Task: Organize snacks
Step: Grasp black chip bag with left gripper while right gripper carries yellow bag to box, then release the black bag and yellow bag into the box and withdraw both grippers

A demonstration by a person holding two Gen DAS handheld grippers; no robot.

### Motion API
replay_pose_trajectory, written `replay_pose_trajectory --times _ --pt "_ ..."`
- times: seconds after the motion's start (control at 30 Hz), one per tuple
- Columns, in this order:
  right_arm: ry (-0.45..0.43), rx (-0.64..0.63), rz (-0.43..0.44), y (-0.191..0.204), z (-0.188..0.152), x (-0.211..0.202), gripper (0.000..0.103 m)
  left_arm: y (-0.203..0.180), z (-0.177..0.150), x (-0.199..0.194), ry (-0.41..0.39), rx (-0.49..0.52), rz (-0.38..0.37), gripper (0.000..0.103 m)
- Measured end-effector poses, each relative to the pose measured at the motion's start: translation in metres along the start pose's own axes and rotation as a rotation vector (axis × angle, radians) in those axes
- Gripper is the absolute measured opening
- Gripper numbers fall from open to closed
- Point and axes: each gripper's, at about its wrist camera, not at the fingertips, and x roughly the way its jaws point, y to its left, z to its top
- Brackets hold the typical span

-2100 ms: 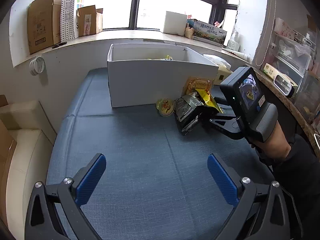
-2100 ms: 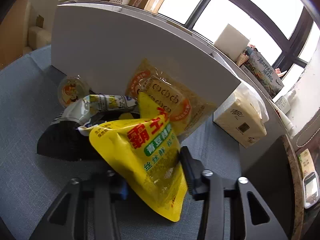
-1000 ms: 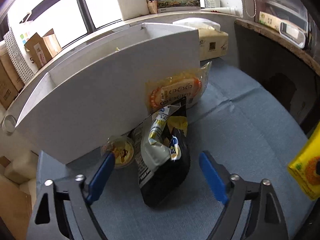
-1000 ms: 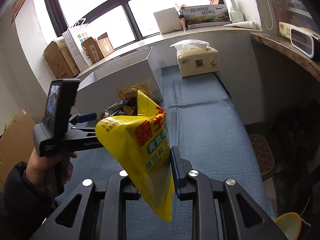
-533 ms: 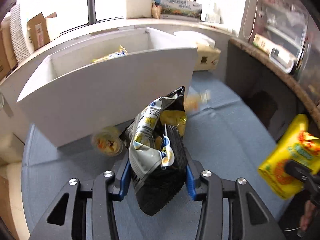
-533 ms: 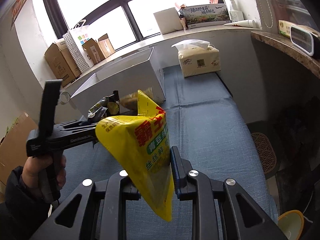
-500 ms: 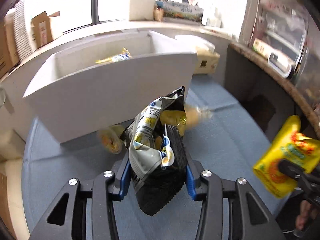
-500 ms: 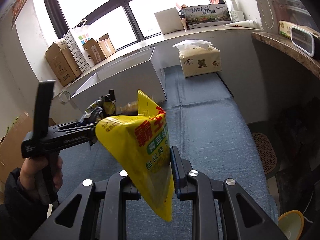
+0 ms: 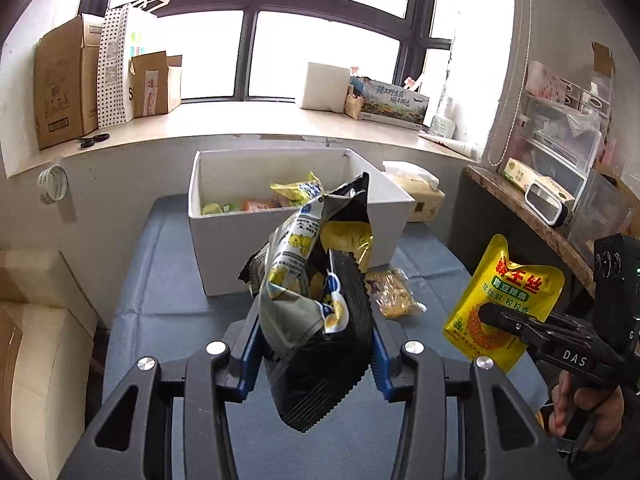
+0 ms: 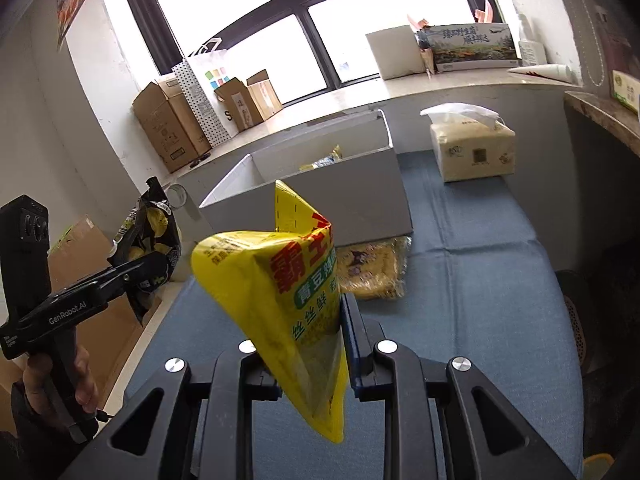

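My left gripper [image 9: 316, 344] is shut on a black and grey snack bag [image 9: 316, 300] and holds it in the air before the white box [image 9: 224, 252]; it also shows in the right wrist view [image 10: 152, 240]. My right gripper [image 10: 308, 340] is shut on a yellow snack pouch [image 10: 288, 280], held above the blue cloth; the pouch also shows in the left wrist view [image 9: 500, 300]. The white box [image 10: 360, 196] holds several snack packs [image 9: 296, 190]. A clear yellow cracker pack [image 10: 372, 272] lies on the cloth against the box front, seen too in the left wrist view [image 9: 394, 292].
A tissue pack [image 10: 472, 152] stands right of the box on the blue cloth [image 10: 480, 280]. Cardboard boxes [image 9: 60, 84] and a dotted bag [image 9: 116, 64] sit on the window sill. A wooden shelf [image 9: 528, 216] runs along the right. Beige boxes [image 9: 40, 340] stand at the left.
My left gripper has lifted the black bag higher and pulled back from the box. The small round cup beside the box is out of sight. My right gripper keeps the yellow pouch raised.
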Motion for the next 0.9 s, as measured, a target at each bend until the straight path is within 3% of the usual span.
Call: replay_pose_trajectory --times 0.2,0.33,0.47,0.6,0.63,0.67,0.7,0.77,0.9 --pt "-0.044 -0.069 0.025 0.014 0.07 0.032 0.024 0.032 0.071 0.032 -0.055 -0.024 0.031 0.05" --pt "-0.048 -0.082 0.016 0.011 0.13 0.068 0.024 0.045 0.12 0.073 -0.028 -0.014 0.084 0.05" --pt "-0.007 -0.068 0.016 0.004 0.174 0.103 0.024 0.053 0.14 0.109 -0.007 0.01 0.114 0.05" --pt "0.043 -0.04 -0.012 -0.004 0.189 0.129 0.026 0.056 0.142 0.131 0.016 0.019 0.173 0.052" --pt "0.049 -0.03 -0.026 -0.007 0.19 0.134 0.03 0.056 0.141 0.135 0.017 0.022 0.169 0.059" --pt "0.054 -0.024 -0.046 -0.01 0.191 0.139 0.06 0.057 0.14 0.138 0.021 0.019 0.183 0.069" --pt "0.056 -0.012 -0.08 -0.014 0.191 0.142 0.102 0.058 0.139 0.141 0.031 0.011 0.19 0.099" --pt "0.035 0.028 -0.065 -0.023 0.19 0.141 0.103 0.059 0.134 0.144 0.038 0.02 0.153 0.103" --pt "0.041 0.033 -0.041 -0.025 0.185 0.135 0.103 0.049 0.123 0.14 0.023 0.07 0.179 0.103"
